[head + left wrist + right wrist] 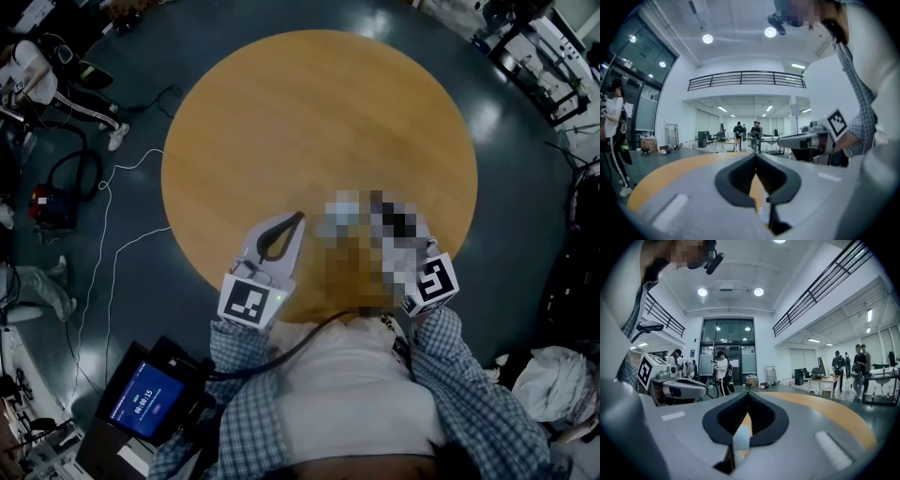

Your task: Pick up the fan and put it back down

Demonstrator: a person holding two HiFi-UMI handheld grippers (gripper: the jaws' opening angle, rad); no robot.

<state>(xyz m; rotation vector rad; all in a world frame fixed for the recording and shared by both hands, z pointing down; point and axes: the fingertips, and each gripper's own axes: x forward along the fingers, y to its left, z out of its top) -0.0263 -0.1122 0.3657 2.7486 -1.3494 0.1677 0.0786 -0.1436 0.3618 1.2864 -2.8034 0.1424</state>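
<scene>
Head view: tapered grey left tool (300, 218)

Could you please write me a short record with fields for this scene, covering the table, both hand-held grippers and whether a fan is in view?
table: round, wooden; no object seen on the visible top
fan: not seen in any view
left hand-held gripper: jaws together, nothing between them, over the table's near edge
right hand-held gripper: jaws together, nothing between them, beside the left one
task state: no pick-up under way
</scene>
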